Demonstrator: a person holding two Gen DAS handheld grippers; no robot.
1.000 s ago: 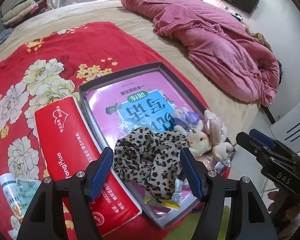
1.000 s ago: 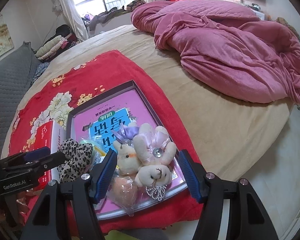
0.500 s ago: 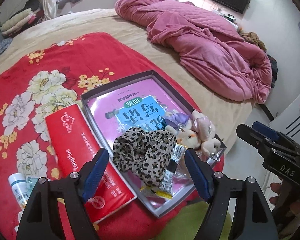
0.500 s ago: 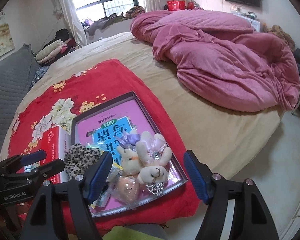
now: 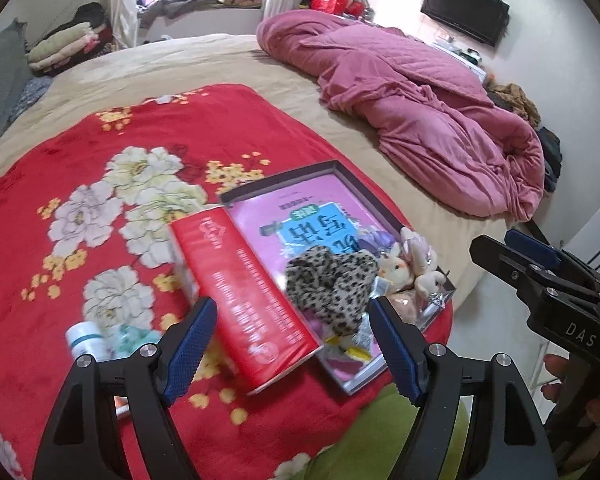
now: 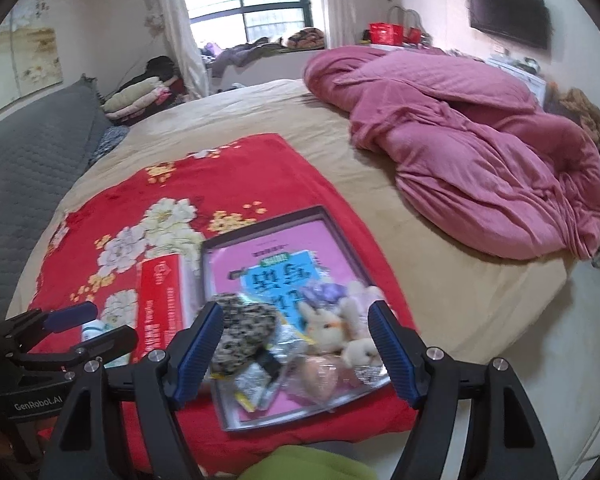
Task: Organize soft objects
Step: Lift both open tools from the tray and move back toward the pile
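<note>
The leopard-print scrunchie (image 5: 328, 288) lies in the shallow grey tray (image 5: 414, 326), on top of the pink booklet (image 5: 300, 216) that lines it, with the small plush bunnies (image 5: 410, 270) just beside it at the tray's near corner and a few crinkly wrapped bits (image 6: 260, 380) under and around them. A red tissue box (image 5: 244, 296) lies along the tray's left side on the red floral blanket (image 5: 100, 184); a small white bottle (image 5: 85, 340) lies near its left side. Beyond, the beige bed (image 6: 440, 280) carries a heaped pink quilt (image 5: 412, 120).

The left gripper (image 5: 292, 346) hangs above the box and scrunchie, jaws apart and empty — they have just been opening. The right gripper (image 6: 296, 348) hovers over the bunnies, jaws likewise spread after opening, nothing between them.

To my eye the soft things are already gathered in the tray and both hands are clear of them. The next move, I'd judge, calls for choosing what is left — perhaps the green soft scrap (image 5: 134, 340) by the bottle — and coming down over it squarely.
</note>
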